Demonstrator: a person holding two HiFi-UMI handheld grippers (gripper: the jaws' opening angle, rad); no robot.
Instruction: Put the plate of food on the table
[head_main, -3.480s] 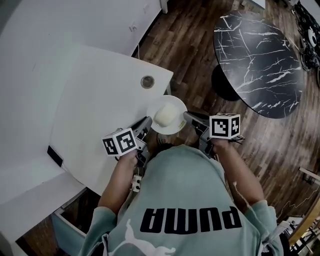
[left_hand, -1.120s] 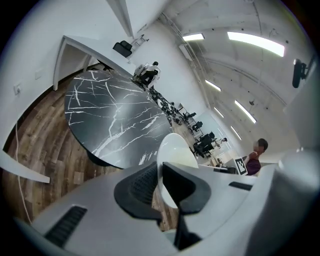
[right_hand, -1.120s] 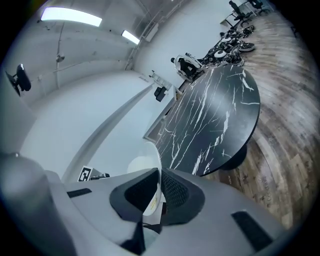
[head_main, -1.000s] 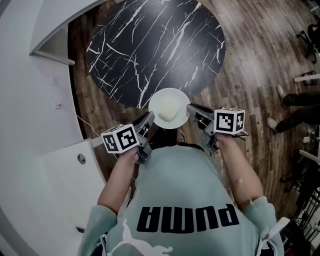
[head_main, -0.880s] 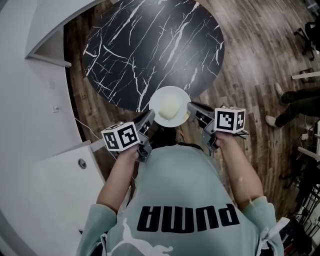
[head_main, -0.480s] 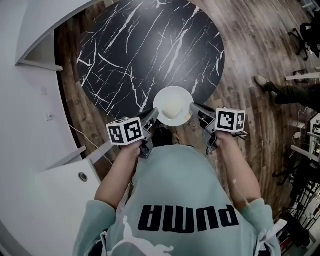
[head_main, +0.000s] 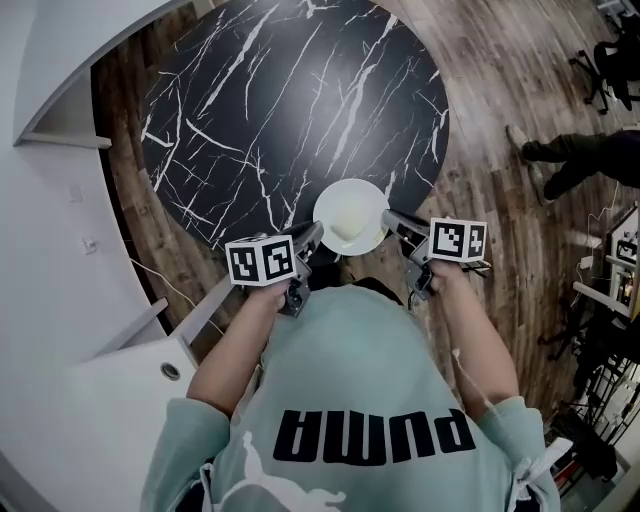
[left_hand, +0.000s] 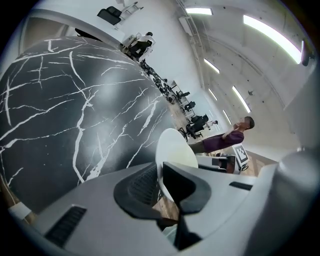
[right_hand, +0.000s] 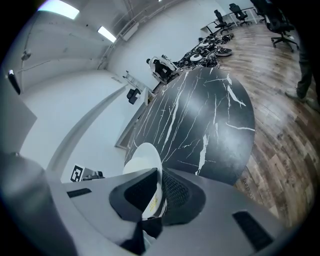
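Observation:
A white plate with a pale mound of food hangs over the near edge of the round black marble table. My left gripper is shut on the plate's left rim, and my right gripper is shut on its right rim. In the left gripper view the plate stands edge-on between the dark pads of the left gripper. The right gripper view shows the plate pinched the same way by the right gripper, with the table beyond.
A curved white counter runs along the left. A white desk with a round grommet lies at the lower left. A person's legs stand on the wood floor at the right, with chairs behind.
The view has swung from the white desk to the black table. Over the last second the plate, held by both grippers, has moved forward over the table's near edge.

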